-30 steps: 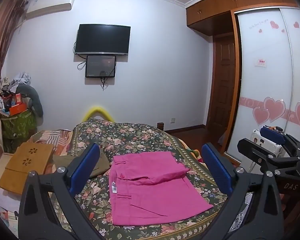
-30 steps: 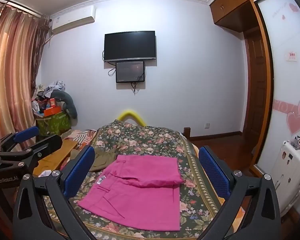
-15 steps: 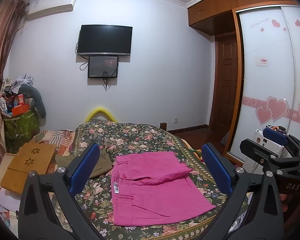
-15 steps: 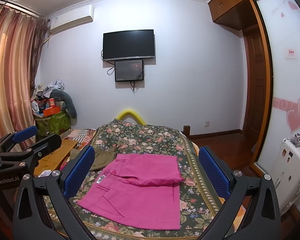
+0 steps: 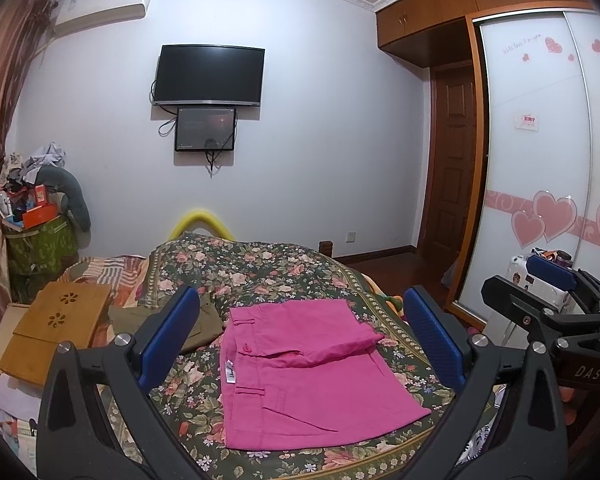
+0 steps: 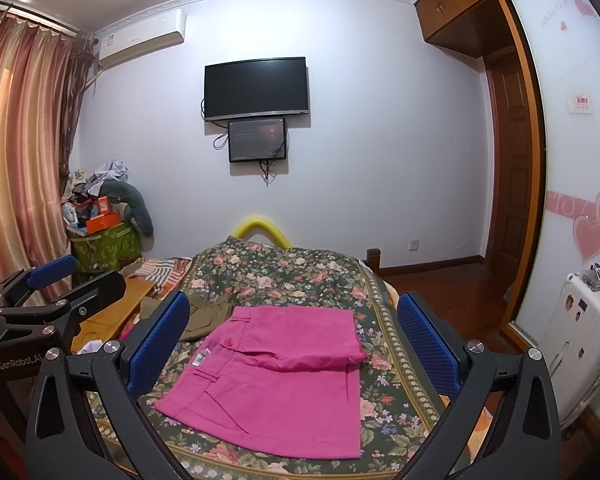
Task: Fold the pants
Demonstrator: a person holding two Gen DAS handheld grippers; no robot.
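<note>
left claw (image 5: 300,336) agape, right claw (image 6: 292,336) agape, both empty

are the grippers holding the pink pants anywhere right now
No. Both the left gripper and the right gripper are open and empty, raised above the bed; the pink pants lie folded on the floral bedspread.

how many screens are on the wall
2: a big tv high on the far wall, and a small screen right under it. None seem hidden.

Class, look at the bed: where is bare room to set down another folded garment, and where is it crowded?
Free: bedspread beyond the pink pants, toward the yellow headboard. Crowded: left of the pants, with olive garment and wooden tray.
</note>
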